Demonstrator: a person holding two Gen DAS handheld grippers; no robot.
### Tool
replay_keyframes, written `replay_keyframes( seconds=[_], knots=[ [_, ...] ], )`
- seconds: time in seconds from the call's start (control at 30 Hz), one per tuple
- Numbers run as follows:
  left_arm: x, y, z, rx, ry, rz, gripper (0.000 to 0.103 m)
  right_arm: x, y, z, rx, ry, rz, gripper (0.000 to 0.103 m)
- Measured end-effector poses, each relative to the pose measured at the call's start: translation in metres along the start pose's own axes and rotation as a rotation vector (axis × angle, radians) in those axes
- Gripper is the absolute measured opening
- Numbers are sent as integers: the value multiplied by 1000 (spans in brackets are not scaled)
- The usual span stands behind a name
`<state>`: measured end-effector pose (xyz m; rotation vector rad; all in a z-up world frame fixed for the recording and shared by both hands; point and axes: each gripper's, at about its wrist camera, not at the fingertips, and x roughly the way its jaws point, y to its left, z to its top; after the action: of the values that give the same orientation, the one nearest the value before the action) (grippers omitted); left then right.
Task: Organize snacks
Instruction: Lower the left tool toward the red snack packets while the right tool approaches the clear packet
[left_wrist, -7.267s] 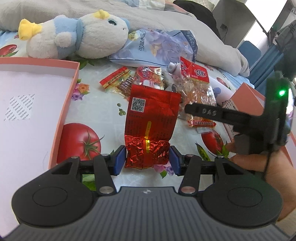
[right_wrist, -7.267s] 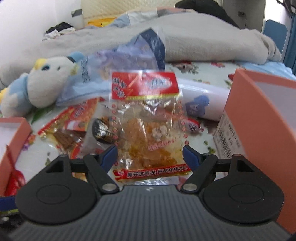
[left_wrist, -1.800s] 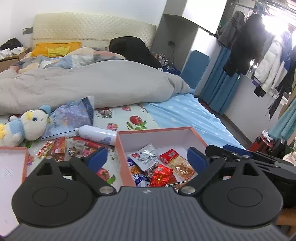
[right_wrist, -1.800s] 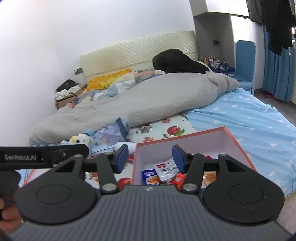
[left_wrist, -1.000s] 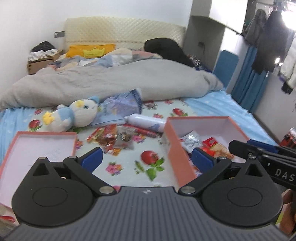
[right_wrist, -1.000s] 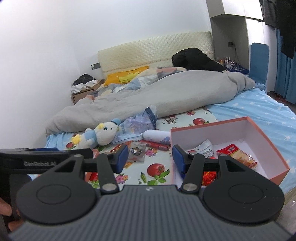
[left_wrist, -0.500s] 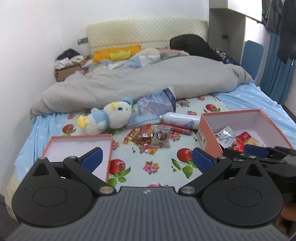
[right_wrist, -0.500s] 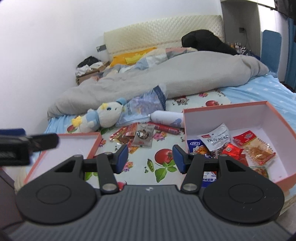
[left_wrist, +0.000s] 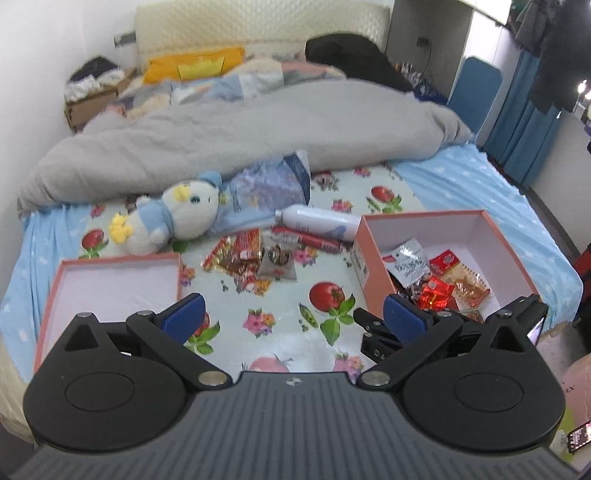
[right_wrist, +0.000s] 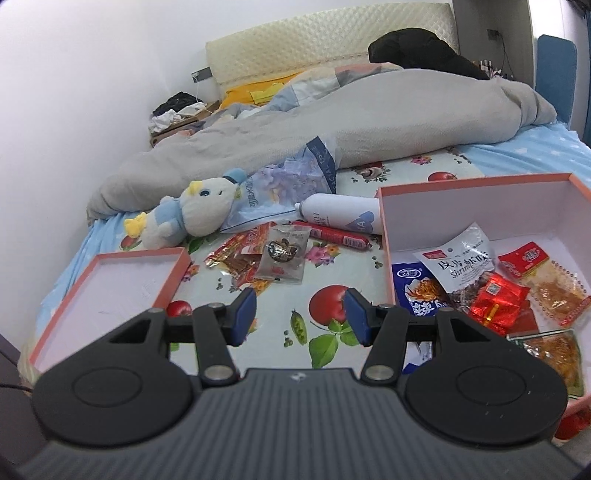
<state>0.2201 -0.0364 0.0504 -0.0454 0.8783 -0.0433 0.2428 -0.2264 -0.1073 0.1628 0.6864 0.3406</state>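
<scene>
From the left wrist, the left gripper (left_wrist: 293, 315) hangs above the bed with its jaws spread wide and nothing between them; loose snack packets (left_wrist: 255, 258) lie on the fruit-print sheet (left_wrist: 280, 321) between a shallow lid (left_wrist: 110, 284) and the pink box (left_wrist: 373, 273), which already holds several packets. From the right wrist, the right gripper (right_wrist: 300, 315) is partly open and empty over the same sheet, the box just to its right, a plush toy (right_wrist: 199, 216) and white bottle (right_wrist: 343, 218) beyond the loose packets.
</scene>
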Motion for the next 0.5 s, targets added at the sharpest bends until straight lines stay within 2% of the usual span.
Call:
replay_keyframes(
  seconds=[0.2, 0.5],
  knots=[
    [35, 5, 5, -44, 154, -22, 103, 24, -4, -7, 35, 42, 6, 55],
    [55, 7, 0, -48, 185, -25, 103, 39, 2, -7, 25, 66, 17, 55]
  ],
)
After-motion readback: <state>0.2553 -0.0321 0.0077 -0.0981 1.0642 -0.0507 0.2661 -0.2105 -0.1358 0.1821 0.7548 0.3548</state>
